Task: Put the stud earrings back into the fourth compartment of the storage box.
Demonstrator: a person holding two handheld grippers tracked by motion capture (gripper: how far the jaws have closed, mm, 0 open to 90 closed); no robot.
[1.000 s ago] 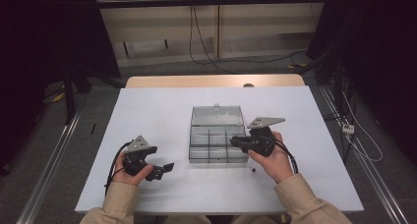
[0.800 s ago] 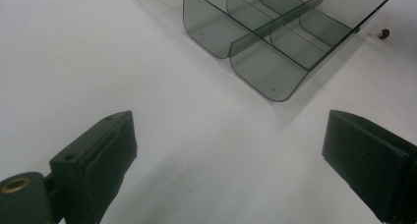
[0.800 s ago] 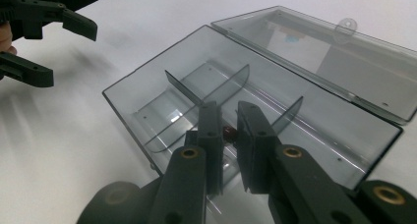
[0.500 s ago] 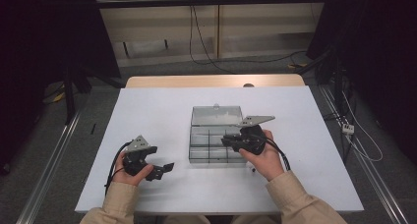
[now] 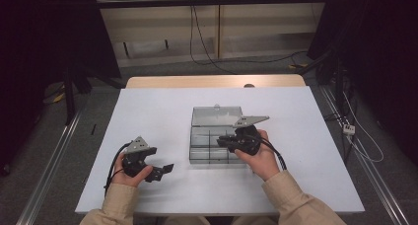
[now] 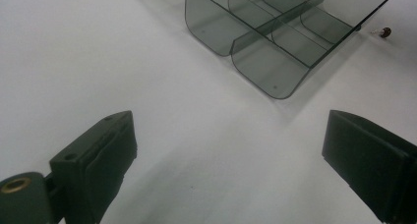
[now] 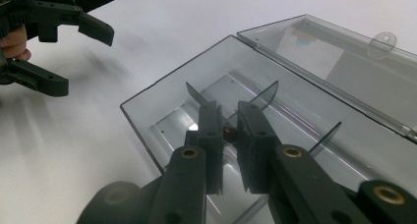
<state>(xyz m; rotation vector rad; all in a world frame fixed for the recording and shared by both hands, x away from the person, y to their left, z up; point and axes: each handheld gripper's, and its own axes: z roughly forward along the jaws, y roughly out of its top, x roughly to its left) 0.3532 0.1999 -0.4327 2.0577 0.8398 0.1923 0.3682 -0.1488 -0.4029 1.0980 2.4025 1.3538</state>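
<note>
Carrying a small dark red-brown piece (image 7: 229, 132) between nearly closed jaws, the right gripper (image 5: 227, 140) hangs over the clear compartment box (image 5: 197, 153) on the white counter (image 5: 148, 116). In the right gripper view the piece sits pinched between the two jaws, above the box's interior and close to where its thin dividers (image 7: 265, 94) cross; it looks clear of the floor of the box, though that cannot be settled. The box lid (image 5: 217, 115) lies folded open on the far side of the box. The left gripper (image 5: 156, 172) rests well to the left of the box, its jaws set wide with nothing between them. A second small dark piece (image 6: 384, 32) lies on the counter just beyond the far corner of the box, as the left gripper view shows it.

Step in hand, as judged: placing the held piece into one compartment of the box. The next move likely calls for lowering the jaws beside a divider rather than onto it, then parting them so that the piece drops within a single cell. The stray piece beside the box probably comes afterwards.
</note>
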